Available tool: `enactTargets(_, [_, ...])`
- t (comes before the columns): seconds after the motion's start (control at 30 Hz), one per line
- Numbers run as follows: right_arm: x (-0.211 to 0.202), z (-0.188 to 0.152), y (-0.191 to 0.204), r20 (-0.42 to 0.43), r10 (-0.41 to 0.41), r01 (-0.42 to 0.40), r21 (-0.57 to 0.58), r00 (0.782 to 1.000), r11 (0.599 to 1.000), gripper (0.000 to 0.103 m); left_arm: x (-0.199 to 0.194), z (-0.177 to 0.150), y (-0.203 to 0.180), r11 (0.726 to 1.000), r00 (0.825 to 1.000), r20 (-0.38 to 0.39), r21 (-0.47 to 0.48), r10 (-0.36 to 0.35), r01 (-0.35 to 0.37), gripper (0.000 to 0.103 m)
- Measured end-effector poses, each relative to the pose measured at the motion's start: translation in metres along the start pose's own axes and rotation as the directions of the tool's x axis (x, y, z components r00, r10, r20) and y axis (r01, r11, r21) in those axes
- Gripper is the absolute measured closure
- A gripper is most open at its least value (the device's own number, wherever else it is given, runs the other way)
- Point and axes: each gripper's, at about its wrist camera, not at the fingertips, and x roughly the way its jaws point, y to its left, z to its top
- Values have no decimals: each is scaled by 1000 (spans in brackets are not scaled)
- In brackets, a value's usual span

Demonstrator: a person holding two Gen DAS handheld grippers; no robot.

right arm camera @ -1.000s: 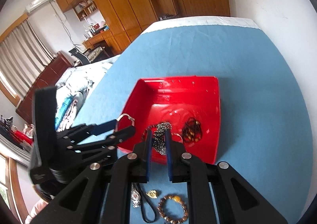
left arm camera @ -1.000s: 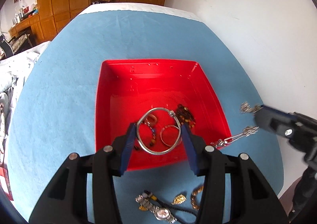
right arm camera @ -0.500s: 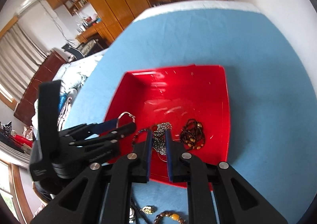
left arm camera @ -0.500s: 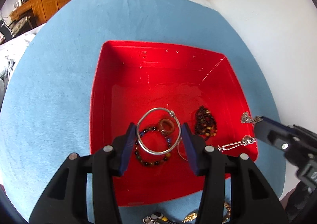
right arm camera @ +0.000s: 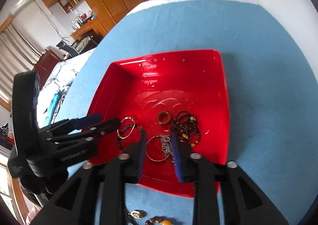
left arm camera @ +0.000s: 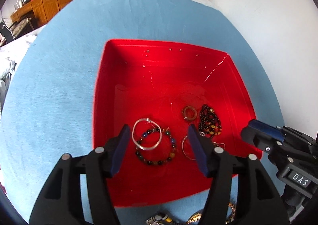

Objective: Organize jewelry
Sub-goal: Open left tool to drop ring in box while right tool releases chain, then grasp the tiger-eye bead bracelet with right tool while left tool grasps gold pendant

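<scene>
Both grippers hang over the square red plastic tray (left arm camera: 103, 105), jaws opening to release: left gripper (left arm camera: 159, 145) over the silver wire bangle (left arm camera: 146, 135), right gripper (right arm camera: 158, 150) over the silver chain (right arm camera: 166, 146), both lying inside.

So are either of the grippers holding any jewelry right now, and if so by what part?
Nothing is held. Both sets of jaws are opening: the silver bangle lies free between the left gripper pads, the silver chain between the right gripper pads.

Left tool (left arm camera: 158, 141), right tool (right arm camera: 158, 141): jaws opening, empty.
</scene>
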Motion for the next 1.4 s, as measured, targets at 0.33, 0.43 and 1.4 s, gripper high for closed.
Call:
enactTargets(0.33, [-48,-52,-8,76,-53,54,-9,996,999,34,-57,-58,8,999,996,76,31,42,-45,15])
enactTargets(0.43, [-58,-67,-8,73,-75,76,-16,994,997,20,-63,-80,8,998,996,64,30,59,-62,13])
enactTargets(1.4, [-17,-140,-7,-228,-17,17,-2,974,1000,42,-61,-167,6,999,995,-82,-14,49,-51,14])
